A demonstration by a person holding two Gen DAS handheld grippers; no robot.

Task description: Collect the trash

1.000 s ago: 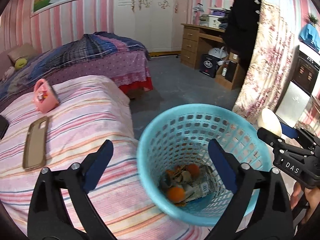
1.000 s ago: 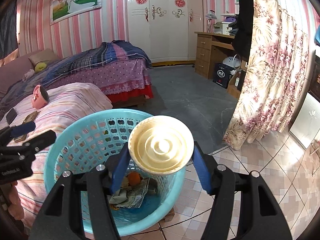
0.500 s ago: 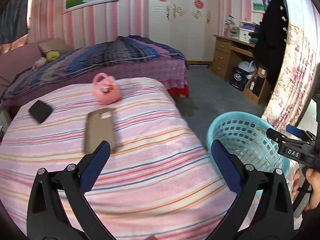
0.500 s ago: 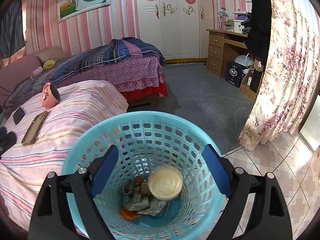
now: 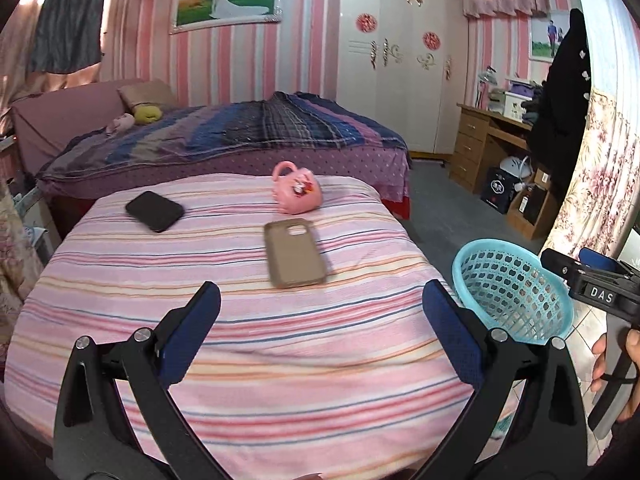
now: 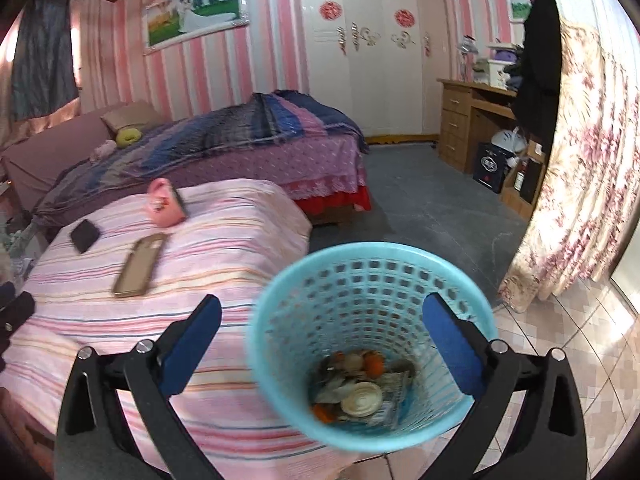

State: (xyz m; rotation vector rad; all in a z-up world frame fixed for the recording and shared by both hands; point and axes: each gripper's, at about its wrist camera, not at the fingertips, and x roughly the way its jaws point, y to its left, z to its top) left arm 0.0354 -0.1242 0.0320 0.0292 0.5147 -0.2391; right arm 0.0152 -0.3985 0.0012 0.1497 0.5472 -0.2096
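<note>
One cream lid [image 6: 362, 399] flat in upright basket [image 6: 280, 292], face up

the left gripper [image 5: 320, 324] is pointing forward and tilting somewhat downward, its two blue-padded fingers [image 5: 192, 332] standing wide apart with nothing between them. the right gripper [image 6: 320, 328] is tilting down likewise; its jaws have just been opening and are now spread wide, holding nothing, the pads [image 6: 452, 344] pressing on nothing. off to the left gripper's right side, the right gripper's black body is showing side-on, and a hand [image 5: 618, 376] is wrapping its fingers around the handle below it.
</note>
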